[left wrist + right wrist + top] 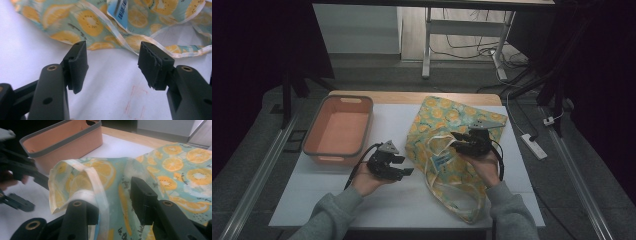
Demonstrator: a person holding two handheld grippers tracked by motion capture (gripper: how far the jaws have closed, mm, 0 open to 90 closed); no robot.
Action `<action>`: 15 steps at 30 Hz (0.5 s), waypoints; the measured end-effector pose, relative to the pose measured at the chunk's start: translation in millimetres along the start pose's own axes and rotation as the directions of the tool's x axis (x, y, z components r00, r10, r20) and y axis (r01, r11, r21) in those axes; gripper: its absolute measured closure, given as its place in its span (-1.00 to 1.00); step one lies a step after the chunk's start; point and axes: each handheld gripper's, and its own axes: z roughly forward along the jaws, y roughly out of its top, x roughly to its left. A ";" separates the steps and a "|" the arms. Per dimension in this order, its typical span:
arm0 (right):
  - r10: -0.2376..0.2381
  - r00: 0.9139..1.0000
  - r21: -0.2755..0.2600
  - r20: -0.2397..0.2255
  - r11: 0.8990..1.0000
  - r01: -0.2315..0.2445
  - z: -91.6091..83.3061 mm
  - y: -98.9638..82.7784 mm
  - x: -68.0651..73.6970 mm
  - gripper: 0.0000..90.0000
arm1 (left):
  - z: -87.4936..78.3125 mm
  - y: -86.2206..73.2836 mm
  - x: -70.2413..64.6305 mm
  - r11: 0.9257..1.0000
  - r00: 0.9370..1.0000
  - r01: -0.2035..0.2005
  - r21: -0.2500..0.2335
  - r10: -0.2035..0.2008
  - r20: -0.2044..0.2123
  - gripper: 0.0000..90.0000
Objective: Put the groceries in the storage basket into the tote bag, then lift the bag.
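Note:
A cloth bag (452, 125) printed with orange slices lies on the white table, its pale handles (447, 187) trailing toward me. My right gripper (455, 141) hovers over the bag's mouth. In the right gripper view its jaws (112, 197) stand apart, with a handle strap (100, 195) draped over the left jaw and bag fabric (180, 170) loose between them, not pinched. My left gripper (403, 165) is just left of the bag. In the left gripper view it (112, 67) is open and empty, pointing at the bag's hem (75, 22) and a blue-white label (117, 12).
An orange basket with a grey rim (364, 127) stands at the table's back left, and in the right gripper view its wall (72, 147) rises behind the bag. Bare white tabletop (387, 200) lies in front of my hands. A power strip (532, 146) lies on the floor to the right.

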 end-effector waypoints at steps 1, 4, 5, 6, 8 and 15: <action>0.003 1.000 0.003 -0.003 1.000 -0.003 0.4 -0.9 -0.1 0.33 | 4.2 1.1 -0.6 1.000 1.000 0.006 0.010 -0.006 -0.002 -0.07; 0.013 1.000 0.017 -0.005 1.000 -0.013 1.4 -4.0 0.6 0.27 | 16.3 6.1 -0.3 0.999 0.999 0.037 0.013 -0.038 0.013 -0.07; 0.015 1.000 0.022 -0.006 1.000 -0.014 1.0 -4.8 2.0 0.25 | 20.3 8.4 0.3 0.999 0.999 0.044 0.014 -0.044 0.010 -0.07; 0.010 1.000 0.025 -0.006 1.000 -0.009 0.1 -5.5 3.9 0.23 | 24.1 10.9 1.6 0.998 0.998 0.054 0.015 -0.054 0.013 -0.07; 0.007 1.000 0.024 -0.008 1.000 -0.007 -2.4 -7.1 8.0 0.18 | 31.1 15.9 4.8 0.998 0.998 0.067 0.014 -0.067 -0.002 -0.06; -0.002 1.000 0.041 -0.017 0.999 0.002 -12.7 -19.2 19.0 0.08 | 55.0 27.7 21.9 0.988 0.988 0.152 -0.002 -0.152 -0.022 -0.06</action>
